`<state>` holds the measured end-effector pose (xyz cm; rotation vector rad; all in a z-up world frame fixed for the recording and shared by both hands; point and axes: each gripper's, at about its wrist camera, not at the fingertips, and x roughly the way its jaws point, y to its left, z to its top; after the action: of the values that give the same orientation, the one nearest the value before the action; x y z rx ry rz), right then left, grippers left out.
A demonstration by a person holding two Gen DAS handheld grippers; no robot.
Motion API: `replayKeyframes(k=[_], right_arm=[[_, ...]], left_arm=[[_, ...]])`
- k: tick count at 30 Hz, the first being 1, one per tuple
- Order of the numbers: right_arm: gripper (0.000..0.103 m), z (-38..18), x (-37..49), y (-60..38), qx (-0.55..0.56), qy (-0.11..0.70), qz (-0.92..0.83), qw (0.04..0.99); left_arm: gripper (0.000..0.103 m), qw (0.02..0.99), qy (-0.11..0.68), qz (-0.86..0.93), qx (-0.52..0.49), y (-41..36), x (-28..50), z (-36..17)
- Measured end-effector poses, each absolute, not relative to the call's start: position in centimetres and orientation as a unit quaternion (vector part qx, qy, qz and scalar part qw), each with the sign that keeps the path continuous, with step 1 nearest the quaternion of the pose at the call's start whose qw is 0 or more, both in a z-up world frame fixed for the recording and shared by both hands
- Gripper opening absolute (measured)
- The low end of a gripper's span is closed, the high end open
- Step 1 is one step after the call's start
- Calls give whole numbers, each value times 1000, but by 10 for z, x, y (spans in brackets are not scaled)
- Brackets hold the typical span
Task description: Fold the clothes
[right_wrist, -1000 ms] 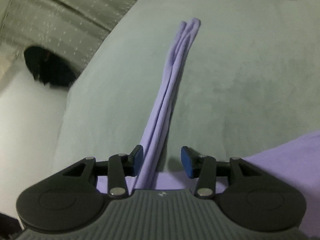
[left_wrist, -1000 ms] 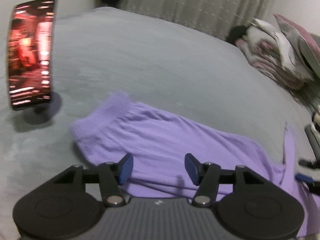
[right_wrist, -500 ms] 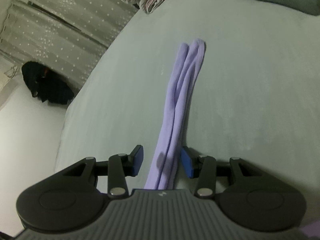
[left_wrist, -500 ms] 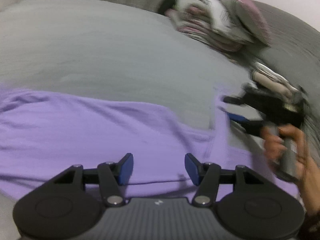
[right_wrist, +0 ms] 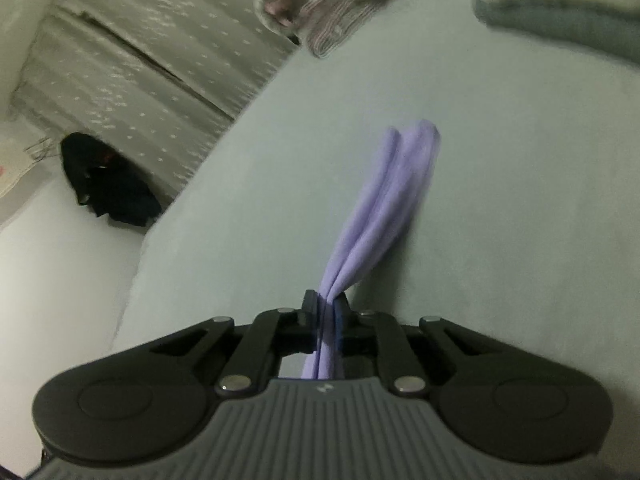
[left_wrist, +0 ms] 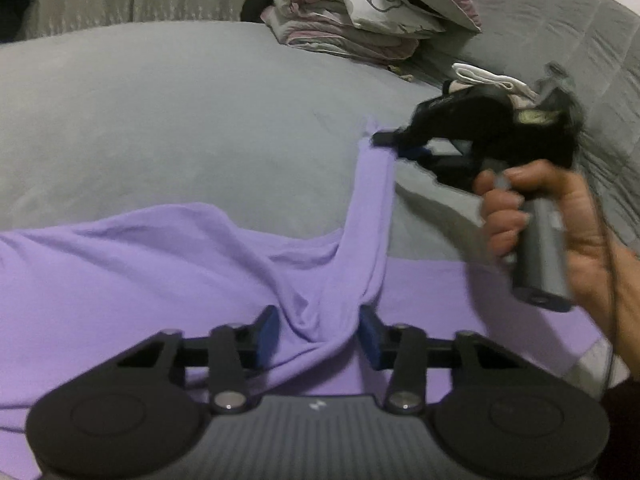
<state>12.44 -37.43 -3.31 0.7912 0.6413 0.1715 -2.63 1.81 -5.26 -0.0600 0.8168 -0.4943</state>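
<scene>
On grey bedding (left_wrist: pixel 168 120), lilac garment (left_wrist: pixel 120 280) lies rumpled.

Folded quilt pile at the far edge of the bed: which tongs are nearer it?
Right. The right tongs hold the purple garment up toward the quilt pile; the left tongs hang back, open around a fold.

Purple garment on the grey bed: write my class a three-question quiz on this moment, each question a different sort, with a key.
1. True or false: the right gripper is shut on the purple garment.
2. Multiple choice: the left gripper is (A) shut on cloth, (B) open with a raised fold of cloth between its fingers, (C) out of view.
3. Fill in: the garment lies on a ___ bed.

Key: 1 true; 2 B; 3 grey.
</scene>
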Motion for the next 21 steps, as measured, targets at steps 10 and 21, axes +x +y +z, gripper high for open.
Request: replayKeyframes(k=[10,21], right_arm=[[10,30,65,-374,272,213,98,933],[10,58,-16,-354,78,182,91,976]], left_arm=[[8,890,378,-242,-84,38,-31,-41],[6,884,356,-294,-71,42,-45,-31]])
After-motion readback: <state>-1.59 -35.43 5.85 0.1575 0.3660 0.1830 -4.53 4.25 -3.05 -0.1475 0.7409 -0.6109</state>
